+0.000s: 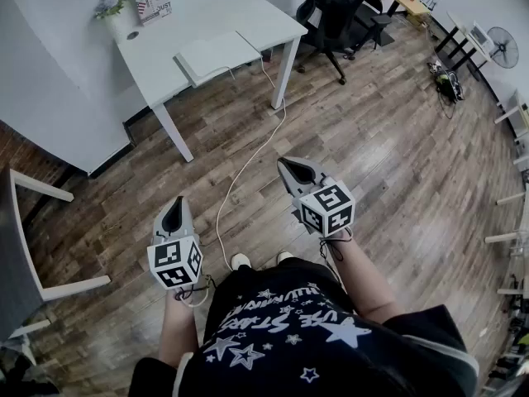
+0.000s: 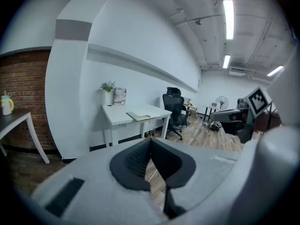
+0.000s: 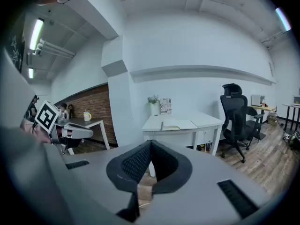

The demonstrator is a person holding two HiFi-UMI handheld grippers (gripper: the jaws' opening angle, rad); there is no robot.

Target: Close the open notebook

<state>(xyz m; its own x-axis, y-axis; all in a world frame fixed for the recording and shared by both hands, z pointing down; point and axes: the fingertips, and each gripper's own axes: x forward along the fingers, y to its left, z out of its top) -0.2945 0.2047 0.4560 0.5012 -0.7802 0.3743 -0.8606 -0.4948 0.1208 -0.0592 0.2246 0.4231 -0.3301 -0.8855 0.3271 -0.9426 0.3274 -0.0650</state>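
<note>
Open notebook (image 1: 216, 56) is lying on the white desk (image 1: 178, 23), at its front edge. Left gripper (image 1: 173, 209) and right gripper (image 1: 291, 170) both hang well short of the desk, jaws pressed together and empty.

A: Head cam?
B: On the person's head, steep down at the wood floor (image 1: 372, 139). White desk (image 1: 207, 15) far off, top left.
A: Gripper cams?
B: One each on left gripper (image 1: 174, 205) and right gripper (image 1: 289, 168), looking along own jaws, close up, facing across the room.
A: Overlap?
B: All three share desk, notebook (image 1: 216, 56), black chair (image 1: 331, 7). Each gripper view catches the other's marker cube (image 2: 258, 100).
</note>
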